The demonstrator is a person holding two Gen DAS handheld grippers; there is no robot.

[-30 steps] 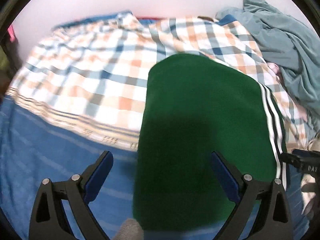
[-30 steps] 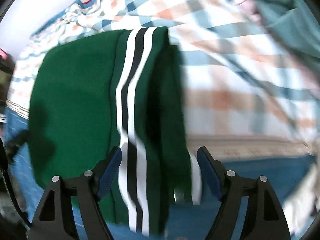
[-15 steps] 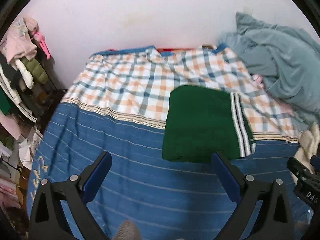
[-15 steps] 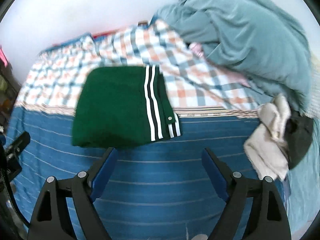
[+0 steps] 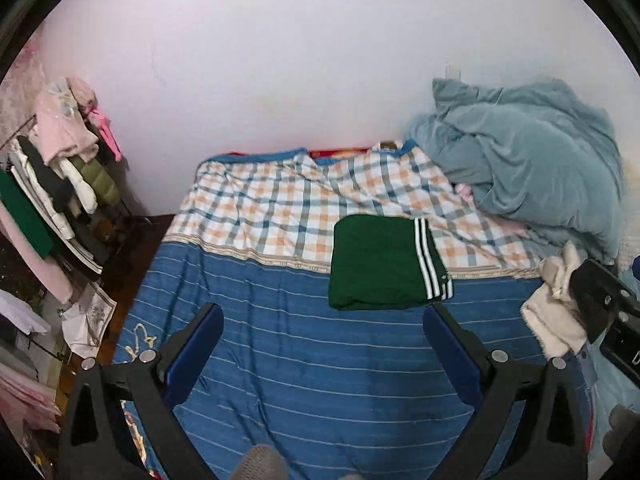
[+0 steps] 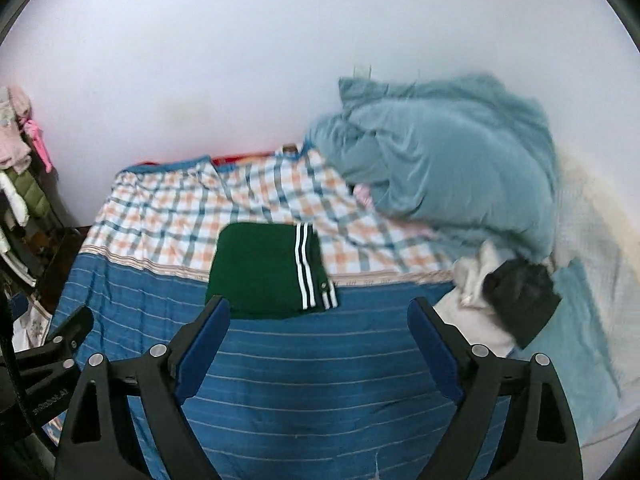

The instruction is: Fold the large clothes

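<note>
A folded green garment (image 5: 380,264) with white and black side stripes lies flat on the bed (image 5: 304,360), across the line between checked sheet and blue striped cover. In the right wrist view the green garment (image 6: 260,272) sits just beyond the fingertips. My left gripper (image 5: 322,328) hangs high above the bed, open, with nothing between its blue pads. My right gripper (image 6: 318,322) is also high and apart from the garment; its jaws are still opening and hold nothing. The right gripper's body (image 5: 604,308) shows at the right edge of the left wrist view.
A rumpled teal duvet (image 5: 528,168) fills the bed's far right corner. Cream and dark clothes (image 6: 492,300) lie heaped at the right side. A rack of hanging clothes (image 5: 60,184) stands left of the bed, with items on the floor below. A white wall backs the bed.
Both grippers rose and drew back from the green garment, which lay right under the fingertips and now looks small on the bed. The whole bed and wall have come into view.
</note>
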